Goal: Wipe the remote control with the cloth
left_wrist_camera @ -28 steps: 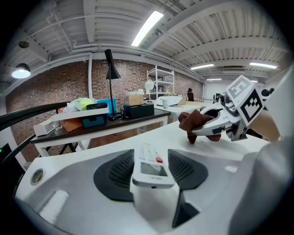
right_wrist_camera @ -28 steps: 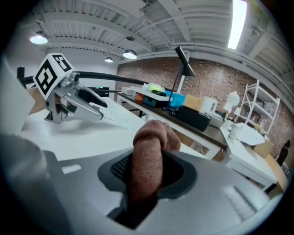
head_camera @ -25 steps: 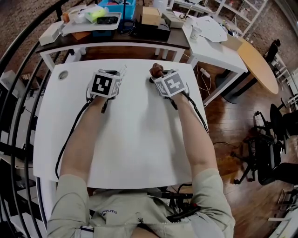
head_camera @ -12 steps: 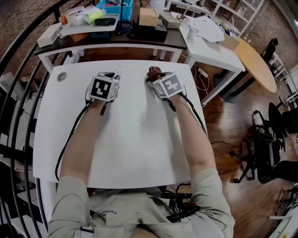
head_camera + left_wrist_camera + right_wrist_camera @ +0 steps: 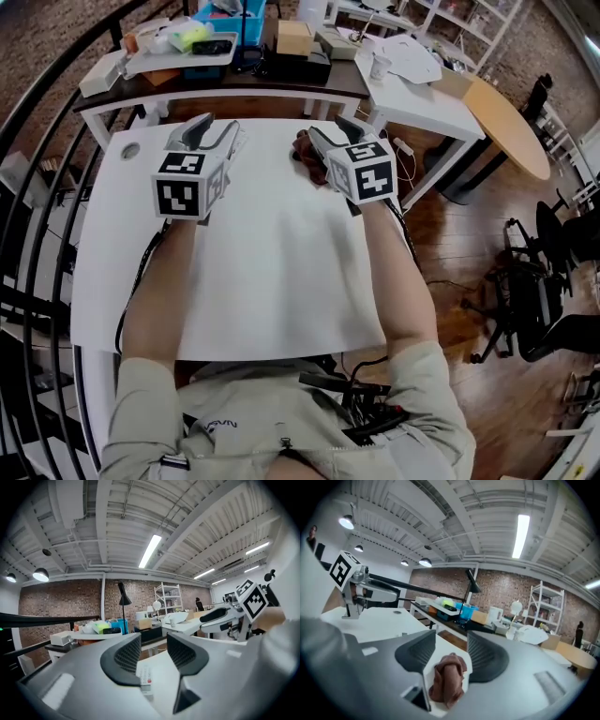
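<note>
The white remote control [image 5: 145, 677] with a red button lies flat on the white table [image 5: 272, 262], seen below and beyond the left gripper's jaws. My left gripper [image 5: 153, 653] [image 5: 211, 129] hangs above it, pointing level; its jaws have just been opening and nothing is between them. A crumpled brown cloth [image 5: 447, 677] [image 5: 305, 148] lies on the table near the far edge. My right gripper [image 5: 451, 651] [image 5: 330, 131] hovers over it, tilted slightly down. Its jaws have also just been opening and the pads do not touch the cloth. In the head view the left gripper mostly hides the remote.
Behind the table stands a dark side table with trays, a blue bin and a cardboard box [image 5: 292, 37]. A white table with papers [image 5: 412, 61] and a round wooden table [image 5: 511, 122] stand at the right. A black railing runs along the left.
Both grippers have risen off the table's far part and now sit higher and closer to the camera. The remote and the cloth stay on the table.
</note>
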